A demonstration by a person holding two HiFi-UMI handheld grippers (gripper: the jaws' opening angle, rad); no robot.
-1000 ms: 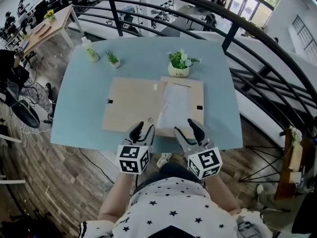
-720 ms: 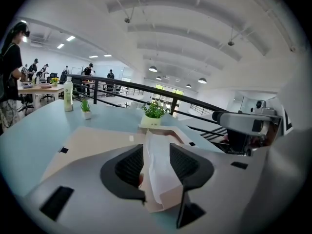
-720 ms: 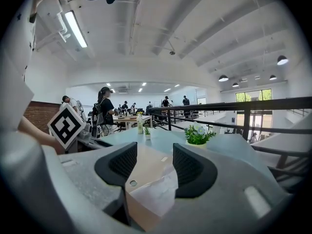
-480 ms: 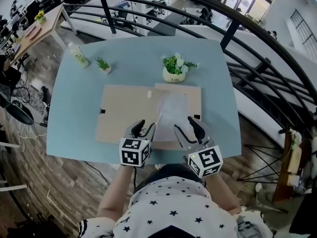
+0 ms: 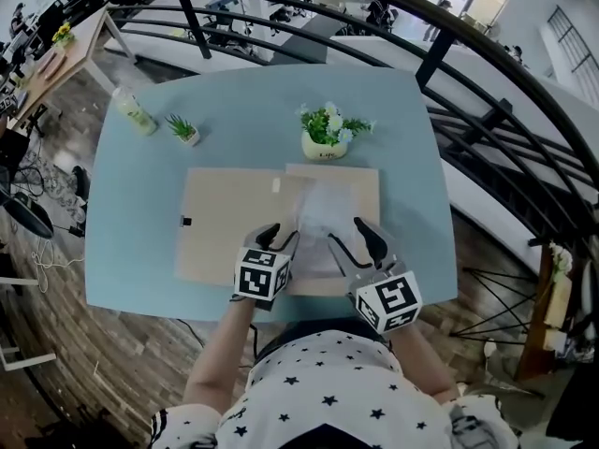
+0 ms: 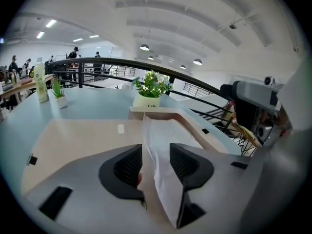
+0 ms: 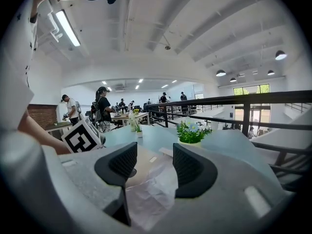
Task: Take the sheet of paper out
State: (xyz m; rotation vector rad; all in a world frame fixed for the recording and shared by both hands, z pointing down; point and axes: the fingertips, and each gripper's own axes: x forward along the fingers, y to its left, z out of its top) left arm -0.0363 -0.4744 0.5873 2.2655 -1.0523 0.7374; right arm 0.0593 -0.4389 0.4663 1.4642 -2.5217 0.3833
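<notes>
A crumpled white sheet of paper lies on the right half of an open beige folder on the light blue table. My left gripper is open and tilted down at the sheet's left edge. In the left gripper view that raised edge stands between the jaws of the left gripper, and the pads do not press on it. My right gripper is open, hovering over the near part of the sheet. The right gripper view shows the paper below the right gripper, with nothing between its jaws.
A white pot of flowers stands just behind the folder. A small potted plant and a bottle sit at the table's far left. A black railing runs behind and to the right. The table's near edge is at my body.
Both grippers have moved forward over the folder. The left one sank and tipped down to the sheet's left edge. Both stayed open.
</notes>
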